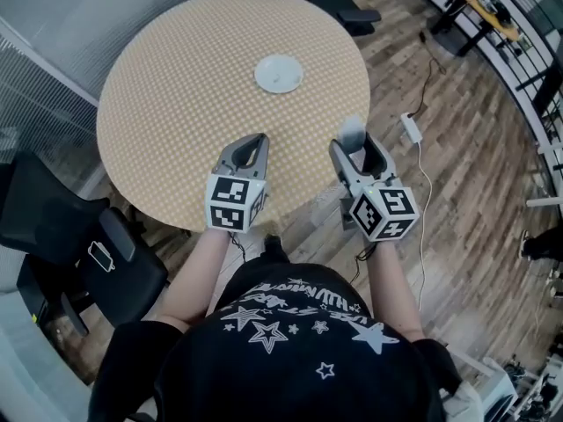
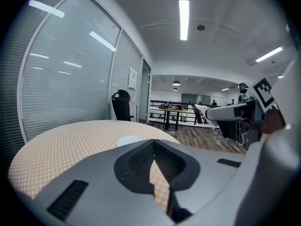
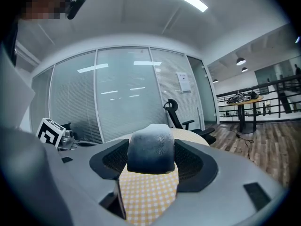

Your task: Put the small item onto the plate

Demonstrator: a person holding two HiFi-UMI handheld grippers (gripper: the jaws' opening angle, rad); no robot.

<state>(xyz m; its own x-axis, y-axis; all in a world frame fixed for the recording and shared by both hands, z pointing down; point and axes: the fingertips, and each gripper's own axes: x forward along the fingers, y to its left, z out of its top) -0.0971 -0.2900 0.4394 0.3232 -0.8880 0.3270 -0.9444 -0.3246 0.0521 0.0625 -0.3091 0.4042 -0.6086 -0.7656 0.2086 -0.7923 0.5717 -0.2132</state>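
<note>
Bright, even light comes from ceiling strip lamps (image 2: 183, 12) (their reflections streak the glass wall (image 2: 70, 79)), shadows on the surface (image 1: 176, 77) are faint, and both gripper views bow strongly and go black at the corners.

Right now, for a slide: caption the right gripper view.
Right gripper shut on a grey item over the table.
</note>
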